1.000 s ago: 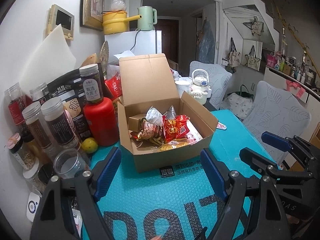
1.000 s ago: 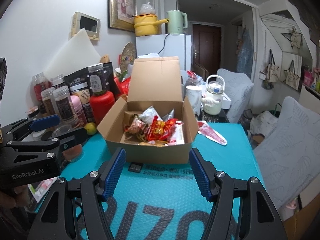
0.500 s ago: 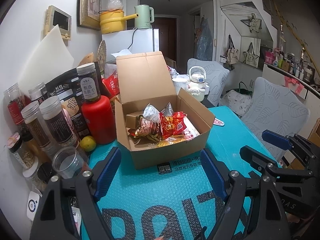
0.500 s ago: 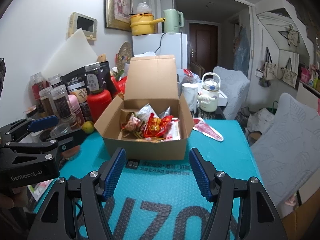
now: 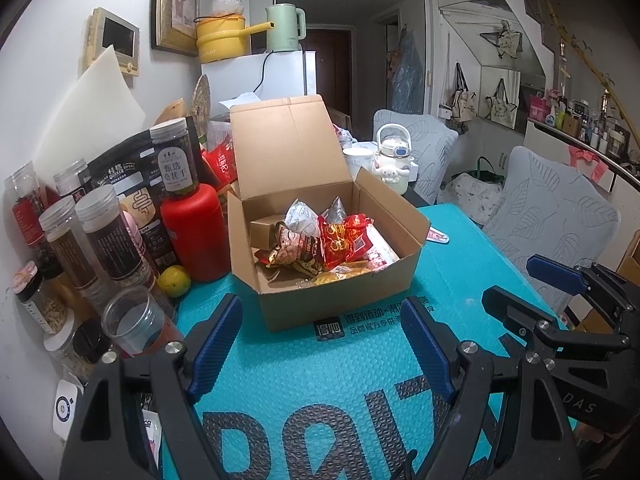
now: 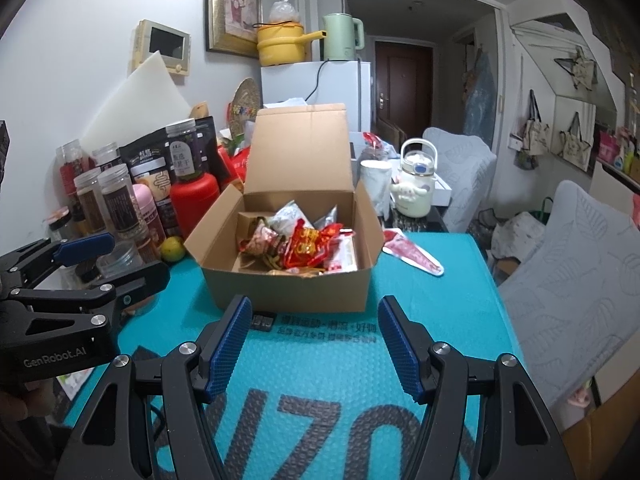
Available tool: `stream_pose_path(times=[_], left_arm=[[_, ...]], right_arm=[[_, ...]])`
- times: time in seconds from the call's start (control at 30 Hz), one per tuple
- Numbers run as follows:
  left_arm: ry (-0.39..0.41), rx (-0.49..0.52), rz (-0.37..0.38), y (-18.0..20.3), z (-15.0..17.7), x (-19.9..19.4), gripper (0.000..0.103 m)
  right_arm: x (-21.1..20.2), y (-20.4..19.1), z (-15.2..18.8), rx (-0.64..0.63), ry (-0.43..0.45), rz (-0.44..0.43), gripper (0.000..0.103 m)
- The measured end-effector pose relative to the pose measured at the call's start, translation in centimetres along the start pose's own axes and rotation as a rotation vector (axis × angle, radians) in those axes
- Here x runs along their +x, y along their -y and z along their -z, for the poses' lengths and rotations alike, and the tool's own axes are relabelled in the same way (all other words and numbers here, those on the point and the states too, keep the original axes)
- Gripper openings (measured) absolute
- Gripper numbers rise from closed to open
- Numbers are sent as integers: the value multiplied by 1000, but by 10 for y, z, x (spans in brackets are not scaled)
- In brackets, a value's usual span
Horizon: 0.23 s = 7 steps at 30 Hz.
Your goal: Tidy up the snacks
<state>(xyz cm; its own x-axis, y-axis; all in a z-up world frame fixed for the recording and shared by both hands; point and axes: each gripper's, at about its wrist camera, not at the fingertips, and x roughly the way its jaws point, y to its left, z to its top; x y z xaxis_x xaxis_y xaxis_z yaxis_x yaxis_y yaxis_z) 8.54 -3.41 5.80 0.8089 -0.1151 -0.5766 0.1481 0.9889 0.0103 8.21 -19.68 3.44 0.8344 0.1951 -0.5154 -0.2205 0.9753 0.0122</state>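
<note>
An open cardboard box (image 5: 344, 304) (image 6: 292, 292) sits on the teal bubble mat (image 5: 320, 392) (image 6: 328, 372) with its lid standing up. Inside lie several snack packets (image 5: 332, 240) (image 6: 304, 244), red, silver and gold. One red packet (image 6: 412, 256) lies on the mat to the right of the box. My left gripper (image 5: 322, 340) hovers open in front of the box, nothing between its blue pads. My right gripper (image 6: 314, 344) is open too, just short of the box's front wall, and empty. Each gripper shows at the edge of the other's view.
Jars (image 5: 108, 240), a red bottle (image 5: 196, 232), a dark pouch (image 5: 124, 176) and a lime (image 5: 174, 282) crowd the left side against the wall. A white kettle (image 6: 416, 188) and a cup (image 6: 376, 184) stand behind the box. Covered chairs (image 6: 572, 280) flank the table's right edge.
</note>
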Motion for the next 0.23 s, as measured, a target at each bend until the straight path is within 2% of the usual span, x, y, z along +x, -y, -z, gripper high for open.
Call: stream_pose_path(times=[0.23], left_arm=[[-11, -6, 6, -1, 1, 7, 81]], right_arm=[[6, 1, 1, 6, -11, -2, 66]])
